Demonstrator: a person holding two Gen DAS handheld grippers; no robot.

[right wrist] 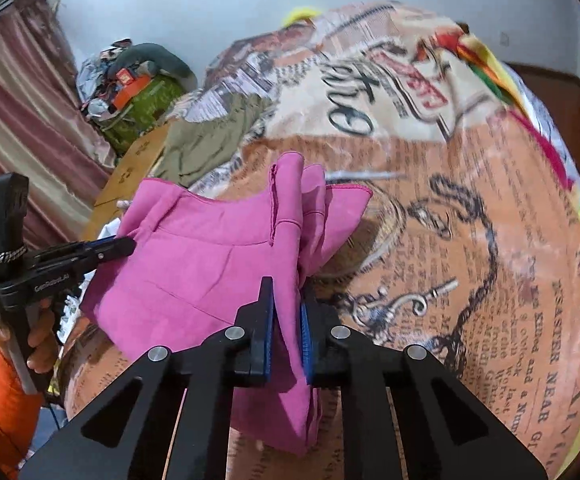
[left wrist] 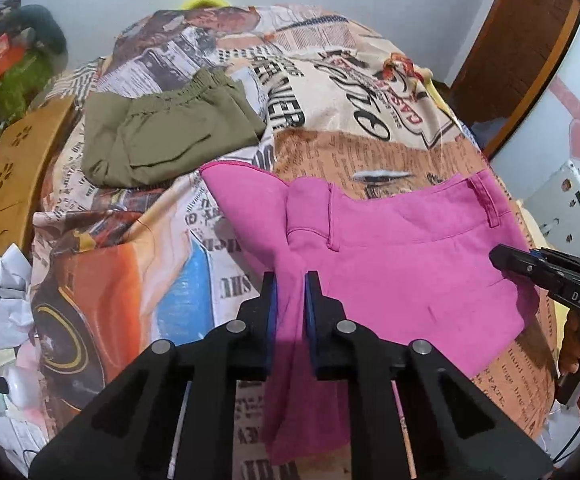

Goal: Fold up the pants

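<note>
The pink pants [left wrist: 390,256] hang stretched between both grippers, just above the printed bedsheet [left wrist: 350,92]. My left gripper [left wrist: 290,280] is shut on a bunched fold at one end, belt loops showing toward the other. My right gripper [right wrist: 286,292] is shut on the other end of the pink pants [right wrist: 210,256]. The right gripper also shows at the right edge of the left wrist view [left wrist: 502,260], pinching the cloth. The left gripper shows at the left of the right wrist view [right wrist: 126,246].
Folded olive-green pants [left wrist: 166,136] lie at the far left of the bed. A wooden board [left wrist: 14,184] borders the bed's left side, with clutter and a green bag [right wrist: 142,108] beyond. A brown wooden frame [left wrist: 518,48] stands at the far right.
</note>
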